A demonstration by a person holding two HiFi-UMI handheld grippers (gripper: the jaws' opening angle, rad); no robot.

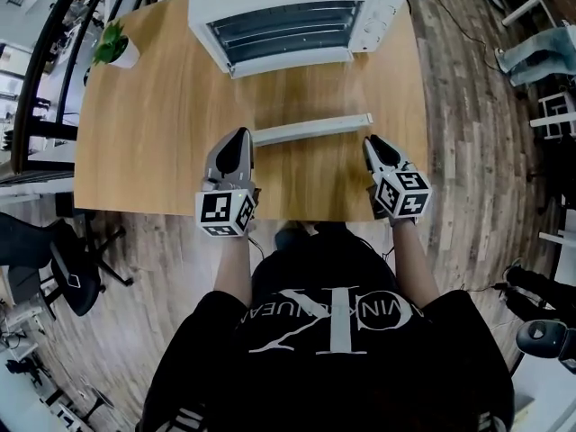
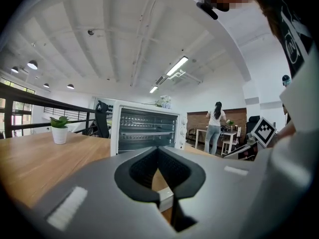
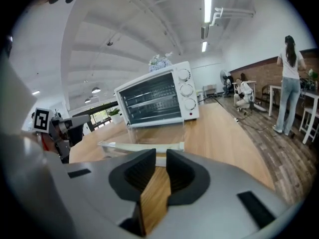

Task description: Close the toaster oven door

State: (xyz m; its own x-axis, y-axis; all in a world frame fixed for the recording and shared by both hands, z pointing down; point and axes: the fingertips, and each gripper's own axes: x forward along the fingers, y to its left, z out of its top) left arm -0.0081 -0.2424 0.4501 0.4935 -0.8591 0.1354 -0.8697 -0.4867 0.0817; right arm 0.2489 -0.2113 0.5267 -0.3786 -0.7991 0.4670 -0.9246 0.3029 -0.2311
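A white toaster oven stands at the far edge of the wooden table. Its glass door lies folded down flat, and the door's pale handle bar runs across the table toward me. My left gripper rests just short of the bar's left end, its tips touching and nothing between them. My right gripper sits at the bar's right end with a narrow gap between its pads, holding nothing. In the left gripper view, the oven shows its racks beyond the gripper. In the right gripper view, the bar lies just ahead of the gripper.
A small potted plant stands at the table's far left corner. An office chair is on the floor to the left. The near table edge runs just behind both grippers. A person stands at a distant table.
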